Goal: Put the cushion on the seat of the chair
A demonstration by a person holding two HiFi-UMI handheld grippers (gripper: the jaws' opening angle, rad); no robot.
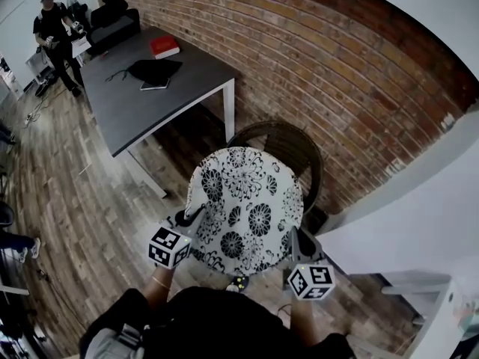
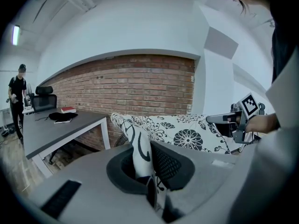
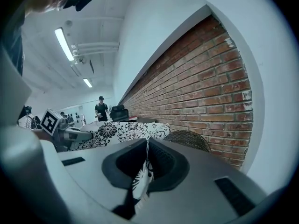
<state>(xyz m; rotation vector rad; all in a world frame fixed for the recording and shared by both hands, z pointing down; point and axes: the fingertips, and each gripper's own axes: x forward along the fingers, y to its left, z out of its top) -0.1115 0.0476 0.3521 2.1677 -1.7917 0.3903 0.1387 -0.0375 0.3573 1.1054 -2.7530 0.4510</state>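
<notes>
A white cushion (image 1: 245,204) with black flower print hangs flat in the air over a dark wicker chair (image 1: 288,146) that stands against the brick wall. My left gripper (image 1: 193,219) is shut on the cushion's left edge, and my right gripper (image 1: 294,239) is shut on its right edge. In the left gripper view the cushion (image 2: 173,132) runs from the jaws across to the right gripper (image 2: 224,120). In the right gripper view the cushion fabric (image 3: 119,132) is pinched between the jaws, and the chair (image 3: 189,140) shows just beyond. The chair's seat is hidden under the cushion.
A grey table (image 1: 142,88) with a red book (image 1: 164,47), a black cloth and a phone stands left of the chair. A person (image 1: 56,40) stands at the table's far end. A brick wall (image 1: 337,88) runs behind the chair, and a white ledge (image 1: 404,223) lies at the right.
</notes>
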